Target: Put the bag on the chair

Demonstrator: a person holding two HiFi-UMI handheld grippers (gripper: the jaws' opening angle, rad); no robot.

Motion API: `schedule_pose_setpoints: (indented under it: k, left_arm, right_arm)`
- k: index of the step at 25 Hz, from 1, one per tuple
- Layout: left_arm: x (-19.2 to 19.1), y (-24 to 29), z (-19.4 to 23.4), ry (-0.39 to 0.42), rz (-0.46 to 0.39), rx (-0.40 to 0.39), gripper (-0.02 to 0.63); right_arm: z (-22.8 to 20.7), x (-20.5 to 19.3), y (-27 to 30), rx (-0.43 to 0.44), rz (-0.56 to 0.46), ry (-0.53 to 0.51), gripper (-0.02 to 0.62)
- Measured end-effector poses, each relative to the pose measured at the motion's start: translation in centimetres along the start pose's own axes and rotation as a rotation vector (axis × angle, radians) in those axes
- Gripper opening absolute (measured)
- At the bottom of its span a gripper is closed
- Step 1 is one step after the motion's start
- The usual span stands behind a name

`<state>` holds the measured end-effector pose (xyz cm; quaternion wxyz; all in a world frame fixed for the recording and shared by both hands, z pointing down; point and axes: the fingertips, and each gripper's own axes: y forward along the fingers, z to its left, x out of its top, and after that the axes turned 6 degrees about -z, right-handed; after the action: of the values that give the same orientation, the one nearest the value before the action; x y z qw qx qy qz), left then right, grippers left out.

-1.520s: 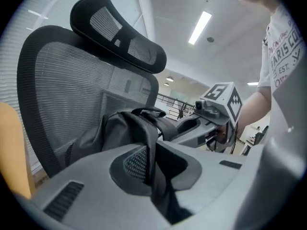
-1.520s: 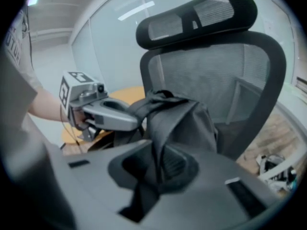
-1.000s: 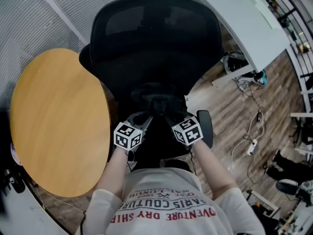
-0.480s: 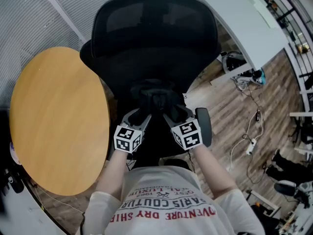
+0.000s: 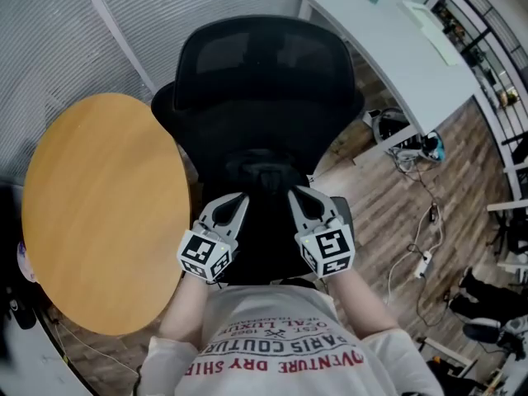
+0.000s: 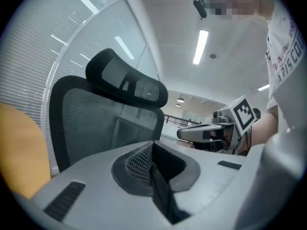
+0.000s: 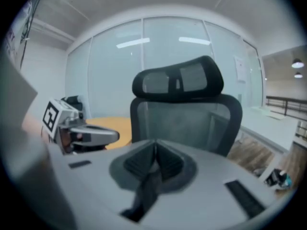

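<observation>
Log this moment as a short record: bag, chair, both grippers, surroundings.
chair: black, mesh back, headrest
bag: dark bundle on the chair seat
left gripper: fingers together, near the bag
right gripper: fingers together, beside the left gripper
surroundings: round wooden table at left, white desk at right

This looks like an office. Straight ahead of the left claw (image 5: 237, 198) and right claw (image 5: 295, 195) stands a black mesh desk chair (image 5: 264, 89) with a headrest. A round wooden table (image 5: 99, 213) lies to the left claw's left, and a long white table (image 5: 388, 40) stands beyond the right claw. Glass partition walls (image 7: 120, 56), blinds (image 5: 49, 31), strip ceiling lights (image 6: 201, 47) and, probably, a power strip (image 5: 425, 264) with cables on the wood-pattern floor (image 5: 388, 196) fit that.
</observation>
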<state>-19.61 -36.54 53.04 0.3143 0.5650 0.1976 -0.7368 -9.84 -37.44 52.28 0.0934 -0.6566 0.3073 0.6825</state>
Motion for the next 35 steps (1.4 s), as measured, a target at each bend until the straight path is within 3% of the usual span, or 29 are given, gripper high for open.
schedule_pose_setpoints:
  k: [3,7,11,14,29,35]
  left_arm:
    - [2.9,-0.3,-2.3,0.035,-0.04,-0.063,0.031]
    - [7.1,-1.3,-3.5,0.11,-0.113,-0.043,0.031]
    - [11.1,-2.5,-4.3,0.178,-0.182,-0.016,0.031]
    - [13.6,-3.2,-5.0,0.157,-0.249,-0.03,0.031]
    - [12.7,-3.0,-5.5,0.257,-0.174,0.004,0.031]
    - [12.2,-2.9,-5.6,0.233,-0.161,0.004,0.031]
  right_arm:
    - [1.0,3.8,-1.1,0.023,-0.113,-0.039,0.029]
    - [2.8,8.8,-2.7,0.057,-0.257,-0.092,0.028]
    - [4.1,12.1,-3.9,0.076,-0.333,-0.108,0.028]
    - [4.6,13.1,-4.4,0.09,-0.357,-0.12,0.028]
    - [6.2,12.8,-4.6,0.139,-0.339,-0.131,0.026]
    - [6.4,12.3,-4.6,0.148,-0.326,-0.128,0.026]
